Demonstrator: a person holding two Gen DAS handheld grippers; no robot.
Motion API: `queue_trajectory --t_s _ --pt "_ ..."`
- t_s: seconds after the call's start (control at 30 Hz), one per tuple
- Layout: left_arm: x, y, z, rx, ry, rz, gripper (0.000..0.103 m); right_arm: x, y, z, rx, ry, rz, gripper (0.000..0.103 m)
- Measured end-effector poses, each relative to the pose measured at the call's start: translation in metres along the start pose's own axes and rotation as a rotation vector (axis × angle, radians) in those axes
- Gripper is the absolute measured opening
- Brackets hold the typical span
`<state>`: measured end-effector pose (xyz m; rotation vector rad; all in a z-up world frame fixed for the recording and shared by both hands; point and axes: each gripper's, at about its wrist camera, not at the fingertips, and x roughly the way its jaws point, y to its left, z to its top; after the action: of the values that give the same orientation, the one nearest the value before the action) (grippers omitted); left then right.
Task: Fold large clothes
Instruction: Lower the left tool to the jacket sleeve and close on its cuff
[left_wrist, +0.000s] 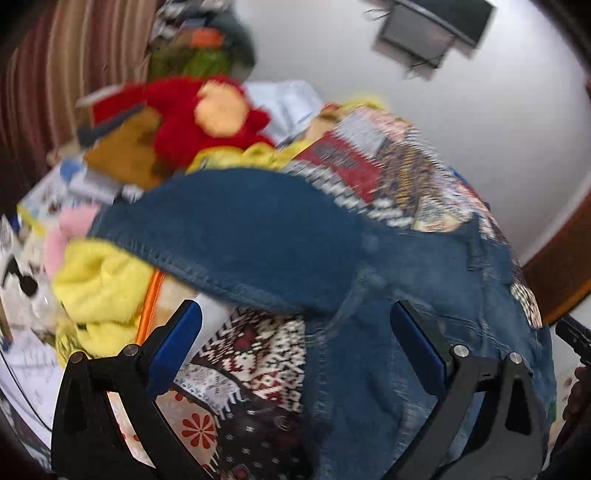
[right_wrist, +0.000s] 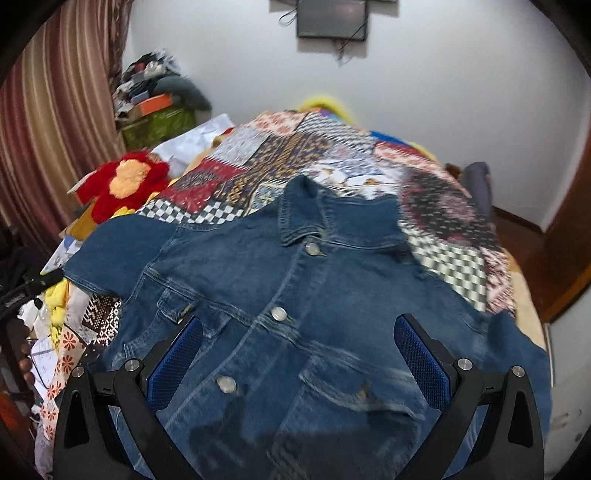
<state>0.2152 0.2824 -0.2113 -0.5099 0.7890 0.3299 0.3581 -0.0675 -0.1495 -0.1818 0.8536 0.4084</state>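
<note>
1. 2 grippers hover with jaws spread wide, gripping nothing: the left gripper (left_wrist: 295, 332) over the denim jacket's (right_wrist: 288, 302) left sleeve (left_wrist: 236, 236), the right gripper (right_wrist: 299, 347) above its buttoned front.
2. Jacket lies face up, collar (right_wrist: 299, 218) away from the cameras, on the patchwork quilt (right_wrist: 295, 155).
3. Risk: the sleeve overhangs the bed edge above a yellow towel (left_wrist: 103, 288); a shallow pinch could snag towel or quilt, or drag the heavy denim askew.
4. Containers: 1 orange box (right_wrist: 155, 101) tops a cluttered stack by the curtain (right_wrist: 55, 129); its contents aren't visible.
</note>
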Motion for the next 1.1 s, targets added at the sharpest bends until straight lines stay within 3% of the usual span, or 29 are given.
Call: queue_trajectory --t_s 0.33,0.37,0.53,0.7,0.77,0.87,0.97,1.1 --pt "0.047 0.053 0.008 -0.216 0.134 -0.185 0.100 0.088 0.023 0.019 -0.045 0.189 0.118 0.103" --pt "0.051 0.057 0.010 -0.230 0.134 -0.192 0.094 0.096 0.026 0.019 -0.050 0.203 0.125 0.103" --pt "0.061 0.073 0.024 -0.272 0.114 -0.199 0.080 0.118 0.036 0.021 -0.078 0.243 0.153 0.103" --pt "0.066 0.086 0.033 -0.288 0.070 -0.119 0.046 0.128 0.040 0.020 -0.094 0.259 0.159 0.103" --pt "0.069 0.088 0.036 -0.276 0.068 -0.068 0.027 0.130 0.038 0.019 -0.083 0.275 0.169 0.103" --pt "0.063 0.080 0.039 -0.211 0.052 0.004 0.018 0.130 0.034 0.018 -0.051 0.291 0.181 0.103" --pt "0.047 0.051 0.048 -0.059 0.001 0.089 0.014 0.124 0.026 0.019 -0.018 0.286 0.193 0.103" --pt "0.020 0.010 0.068 0.088 -0.087 0.103 0.013 0.107 0.015 0.023 0.013 0.257 0.190 0.103"
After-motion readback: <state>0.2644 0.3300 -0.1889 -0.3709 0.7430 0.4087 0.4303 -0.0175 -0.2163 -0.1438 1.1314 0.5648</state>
